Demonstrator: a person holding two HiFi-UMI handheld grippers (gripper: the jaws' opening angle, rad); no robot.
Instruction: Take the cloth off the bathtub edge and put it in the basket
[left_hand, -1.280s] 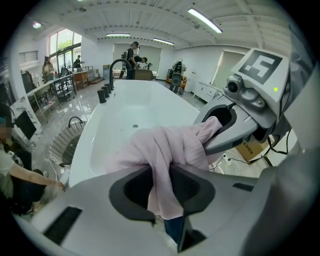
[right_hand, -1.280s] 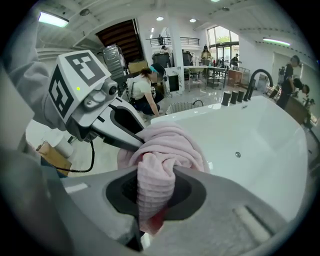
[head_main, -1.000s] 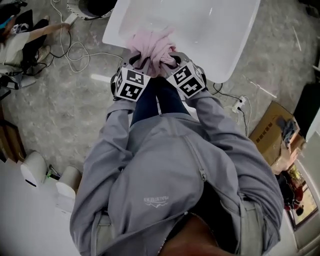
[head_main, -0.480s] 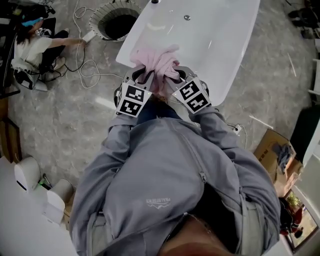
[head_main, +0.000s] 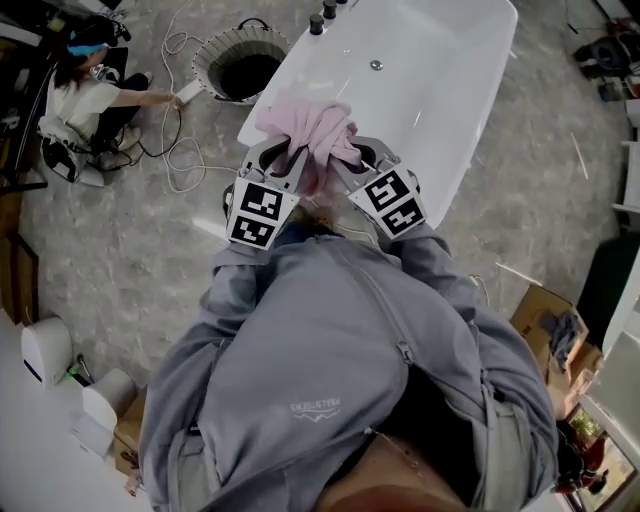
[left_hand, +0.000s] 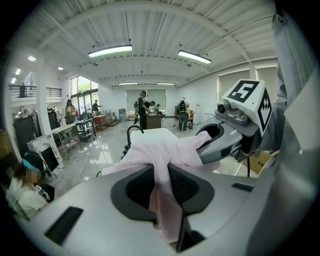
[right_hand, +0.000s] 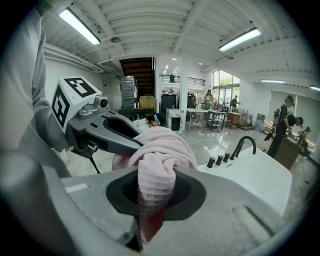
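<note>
While pinching the cloth (head_main: 312, 122) in left gripper (head_main: 290, 158) and right gripper (head_main: 350, 160) jaws, holding it off the bathtub (head_main: 445, 95); probably needing carrying far-left to the basket (head_main: 215, 55).

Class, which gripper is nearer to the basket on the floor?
Left. The left gripper, gripping the pink cloth, is on the side towards the basket; the right gripper grips the cloth on the far side.

Left arm (head_main: 212, 305) and right arm (head_main: 478, 318) stretched forward, wrists close. Left gripper (head_main: 287, 163) and right gripper (head_main: 350, 160) angled inward toward each other. Each gripper's jaws clamped on a fold of pink cloth (head_main: 312, 125). Tips possibly touching; the cloth covers them.
</note>
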